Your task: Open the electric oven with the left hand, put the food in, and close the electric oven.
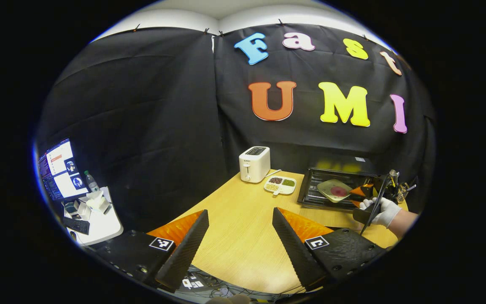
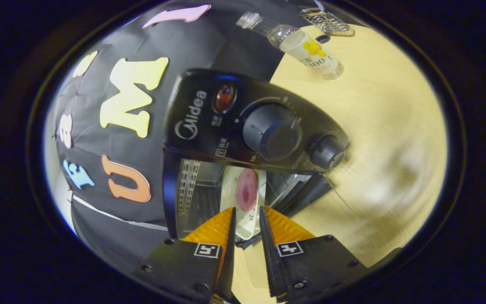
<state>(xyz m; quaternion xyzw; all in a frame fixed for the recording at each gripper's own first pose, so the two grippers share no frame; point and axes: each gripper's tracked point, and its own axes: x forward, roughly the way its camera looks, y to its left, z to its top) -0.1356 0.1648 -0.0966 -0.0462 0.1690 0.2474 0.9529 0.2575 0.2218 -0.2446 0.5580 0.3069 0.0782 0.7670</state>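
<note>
Right tongs [image 2: 246, 230] clamped on plate [image 2: 245, 202] edge, apparently inside the open oven [image 2: 243, 122] at the far right of the surface [image 1: 243, 236]. Left tongs [image 1: 239, 245] apart, empty, near side.

On the tabletop [image 1: 243, 236], a toaster [image 1: 254, 164] is standing left of a divided dish [image 1: 281, 185], with the electric oven [image 1: 336, 185] to their right. A plate [image 1: 334, 190] is sitting over the oven's lowered door.

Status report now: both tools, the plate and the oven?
Left tool open, idle. Right tool shut on plate. Plate at open oven. Nothing blocking.
</note>
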